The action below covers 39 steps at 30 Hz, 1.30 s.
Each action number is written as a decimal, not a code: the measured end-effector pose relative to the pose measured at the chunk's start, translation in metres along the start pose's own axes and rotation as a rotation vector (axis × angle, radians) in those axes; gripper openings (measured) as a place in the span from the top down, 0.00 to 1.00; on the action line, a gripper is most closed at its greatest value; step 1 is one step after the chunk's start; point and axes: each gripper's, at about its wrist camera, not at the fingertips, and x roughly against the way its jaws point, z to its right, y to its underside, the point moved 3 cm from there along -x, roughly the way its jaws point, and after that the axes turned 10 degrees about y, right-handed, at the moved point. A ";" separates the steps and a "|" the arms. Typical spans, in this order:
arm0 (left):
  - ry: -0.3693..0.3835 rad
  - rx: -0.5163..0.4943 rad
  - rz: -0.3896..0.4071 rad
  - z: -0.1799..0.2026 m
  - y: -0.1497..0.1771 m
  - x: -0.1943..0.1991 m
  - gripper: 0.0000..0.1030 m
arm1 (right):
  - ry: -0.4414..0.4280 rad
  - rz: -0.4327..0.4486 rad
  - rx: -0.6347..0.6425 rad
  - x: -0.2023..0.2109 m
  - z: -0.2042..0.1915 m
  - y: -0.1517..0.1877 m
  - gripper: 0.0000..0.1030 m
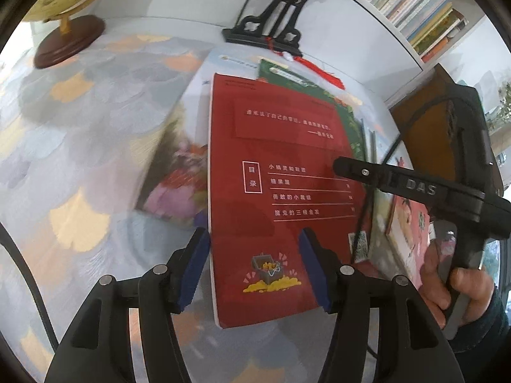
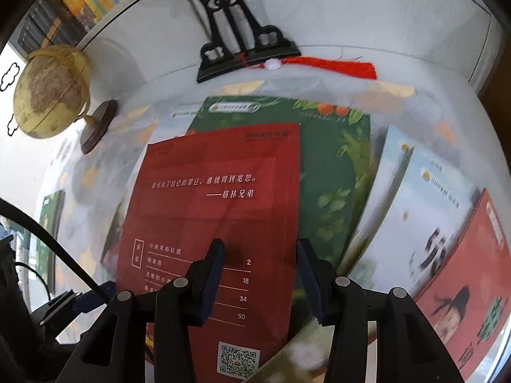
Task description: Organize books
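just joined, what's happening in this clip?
A person with handheld tongs in each hand is sorting books on a patterned tablecloth. The left tongs and right tongs both hover open over a red book lying back cover up on a green book. Neither grips it yet. More books lie to the right; a globe stands behind.

White wall [image 2: 367,16]; patterned tablecloth [image 1: 80,159]; bookshelf [image 1: 415,6].

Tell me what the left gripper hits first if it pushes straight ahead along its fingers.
Most likely the red book: the left gripper is open with the book's near end between its fingers. Depth is unclear, so it may pass just above the cover.
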 end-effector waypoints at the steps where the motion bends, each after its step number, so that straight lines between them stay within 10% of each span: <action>1: -0.005 0.004 -0.002 -0.004 0.003 0.002 0.47 | -0.011 -0.005 0.005 0.001 -0.004 0.005 0.55; 18: -0.009 -0.048 -0.106 -0.010 0.061 0.021 0.47 | -0.172 -0.187 -0.045 0.019 -0.021 0.117 0.51; 31: -0.015 -0.030 -0.097 -0.004 0.092 0.042 0.47 | -0.134 -0.144 0.010 0.044 -0.007 0.162 0.50; 39: 0.035 -0.226 -0.050 0.068 0.054 0.049 0.47 | -0.063 0.008 -0.128 0.097 0.061 0.150 0.50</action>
